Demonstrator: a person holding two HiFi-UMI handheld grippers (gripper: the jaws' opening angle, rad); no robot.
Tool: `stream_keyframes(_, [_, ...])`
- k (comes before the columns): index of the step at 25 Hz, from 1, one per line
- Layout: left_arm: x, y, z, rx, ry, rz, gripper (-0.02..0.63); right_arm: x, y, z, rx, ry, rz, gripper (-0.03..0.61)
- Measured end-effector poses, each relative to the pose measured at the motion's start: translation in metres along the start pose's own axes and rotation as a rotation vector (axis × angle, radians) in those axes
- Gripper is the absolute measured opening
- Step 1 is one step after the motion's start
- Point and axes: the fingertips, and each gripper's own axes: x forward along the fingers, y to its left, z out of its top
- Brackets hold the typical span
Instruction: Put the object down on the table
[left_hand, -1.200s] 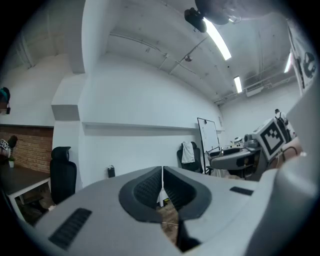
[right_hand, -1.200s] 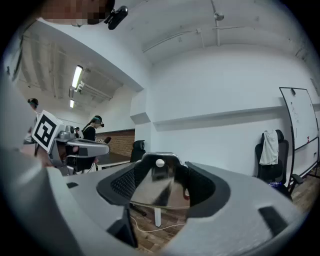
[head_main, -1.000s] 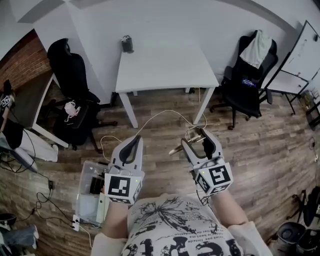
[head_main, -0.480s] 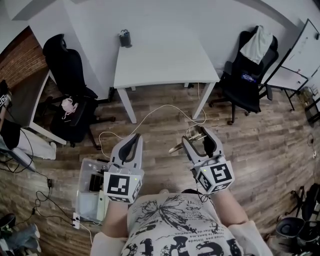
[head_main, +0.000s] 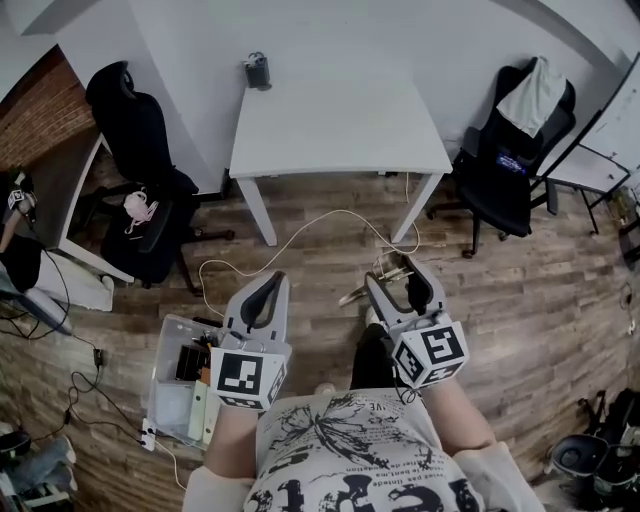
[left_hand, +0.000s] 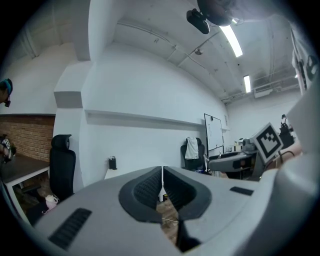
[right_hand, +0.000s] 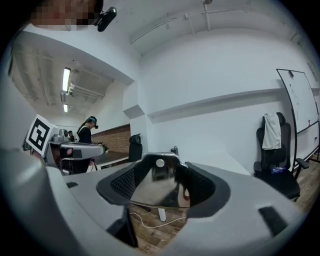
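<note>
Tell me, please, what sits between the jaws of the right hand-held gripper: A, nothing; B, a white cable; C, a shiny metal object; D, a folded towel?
C: in the right gripper view the right hand-held gripper is shut on a shiny metal object that fills the gap between its jaws.

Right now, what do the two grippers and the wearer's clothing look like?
Both the left gripper and right gripper are matte grey shells tapering forward, with dark ribbed finger pads inside. Each carries a white cube with black square markers. The person wears a white shirt with black print.
</note>
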Motion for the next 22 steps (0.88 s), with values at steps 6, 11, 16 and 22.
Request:
stream_keyframes(6, [0.067, 0.006, 0.007, 0.013, -0.012, 0.044, 0.012, 0.053, -0.059, 0.009, -0.009, -0.010, 0.035, 0.281])
stream_keyframes(11, [0.146, 0.007, 0.021, 0.017, -0.019, 0.081, 0.012, 0.103, -0.129, 0.028, -0.004, -0.016, 0.067, 0.281])
stream_keyframes(16, [0.232, 0.000, 0.033, 0.015, -0.023, 0.121, 0.012, 0.152, -0.205, 0.047, -0.022, -0.004, 0.102, 0.281])
stream_keyframes(22, [0.305, 0.004, 0.048, 0.003, -0.048, 0.181, 0.012, 0.200, -0.270, 0.063, -0.054, -0.005, 0.130, 0.281])
